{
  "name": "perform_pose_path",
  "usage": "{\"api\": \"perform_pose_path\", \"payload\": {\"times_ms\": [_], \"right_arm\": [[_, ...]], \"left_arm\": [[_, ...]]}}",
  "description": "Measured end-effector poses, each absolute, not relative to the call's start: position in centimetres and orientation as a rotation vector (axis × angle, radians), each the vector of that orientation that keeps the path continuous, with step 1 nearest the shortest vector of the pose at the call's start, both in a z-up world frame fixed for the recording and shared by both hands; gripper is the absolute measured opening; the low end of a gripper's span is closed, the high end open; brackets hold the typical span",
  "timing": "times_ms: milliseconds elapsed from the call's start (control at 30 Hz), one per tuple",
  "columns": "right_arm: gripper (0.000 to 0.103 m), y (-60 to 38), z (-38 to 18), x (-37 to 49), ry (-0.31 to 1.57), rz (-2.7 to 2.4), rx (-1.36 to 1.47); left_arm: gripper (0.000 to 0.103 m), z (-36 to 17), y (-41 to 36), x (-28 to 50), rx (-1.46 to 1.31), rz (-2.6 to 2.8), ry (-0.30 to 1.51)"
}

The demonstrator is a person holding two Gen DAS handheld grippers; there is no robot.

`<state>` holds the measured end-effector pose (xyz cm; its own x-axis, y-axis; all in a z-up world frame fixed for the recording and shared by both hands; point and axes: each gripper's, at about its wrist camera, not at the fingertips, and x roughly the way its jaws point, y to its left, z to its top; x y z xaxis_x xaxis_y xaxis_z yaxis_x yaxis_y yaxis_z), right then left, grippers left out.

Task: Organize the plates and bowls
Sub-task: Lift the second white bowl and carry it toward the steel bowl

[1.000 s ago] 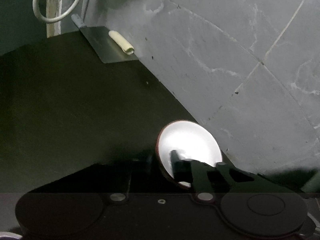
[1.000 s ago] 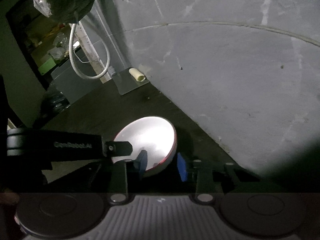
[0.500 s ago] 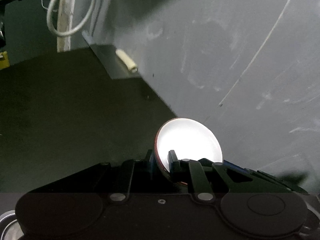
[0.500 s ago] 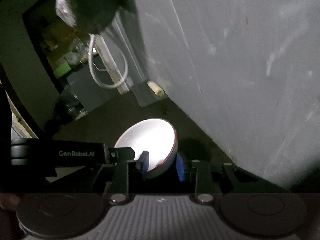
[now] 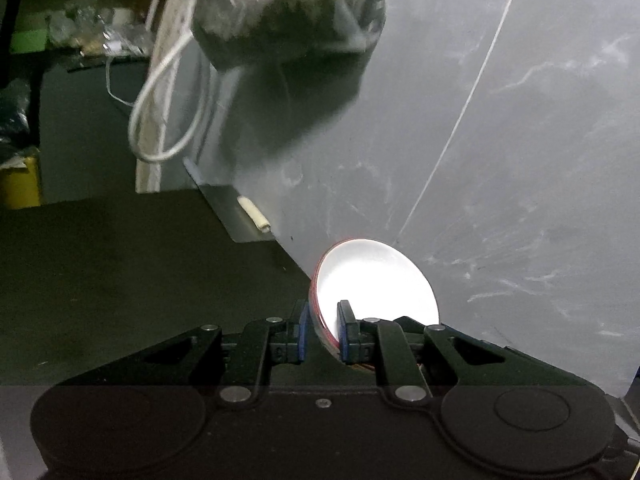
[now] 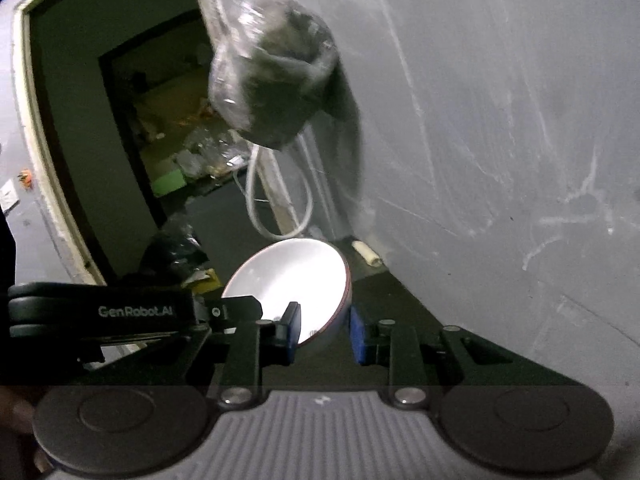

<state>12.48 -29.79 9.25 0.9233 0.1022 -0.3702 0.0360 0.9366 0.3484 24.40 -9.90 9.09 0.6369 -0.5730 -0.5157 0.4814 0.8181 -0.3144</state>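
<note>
Bowl [image 5: 376, 280] higher, both claws clamped.

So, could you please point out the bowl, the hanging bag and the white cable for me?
bowl [image 5: 380, 280], left wrist view, white inside.
hanging bag [image 6: 276, 80], right wrist view, dark middle.
white cable [image 5: 160, 92], left wrist view, loop's lower strand.

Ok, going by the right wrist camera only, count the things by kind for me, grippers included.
bowl: 1
grippers: 2, the right gripper and the left gripper
hanging bag: 1
white cable: 1
cream roll: 1
Total: 6
</note>
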Motion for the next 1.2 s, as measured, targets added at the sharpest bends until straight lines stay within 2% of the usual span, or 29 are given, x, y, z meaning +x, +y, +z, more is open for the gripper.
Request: {"api": "perform_pose_path", "payload": {"times_ms": [500, 833, 1200], "right_arm": [[0.029, -20.9, 12.0, 5.5, 0.393, 0.195, 0.251], [0.029, -17.6, 10.9, 3.6, 0.519, 0.321, 0.2], [0.03, -16.1, 8.2, 2.6, 0.722, 0.395, 0.195]], "left_arm": [[0.015, 10.2, 0.4, 14.0, -0.249, -0.478, 0.586], [0.015, 8.2, 4.7, 9.9, -0.272, -0.397, 0.647], [0.016, 4.4, 6.2, 7.7, -0.269, -0.345, 0.807]]}}
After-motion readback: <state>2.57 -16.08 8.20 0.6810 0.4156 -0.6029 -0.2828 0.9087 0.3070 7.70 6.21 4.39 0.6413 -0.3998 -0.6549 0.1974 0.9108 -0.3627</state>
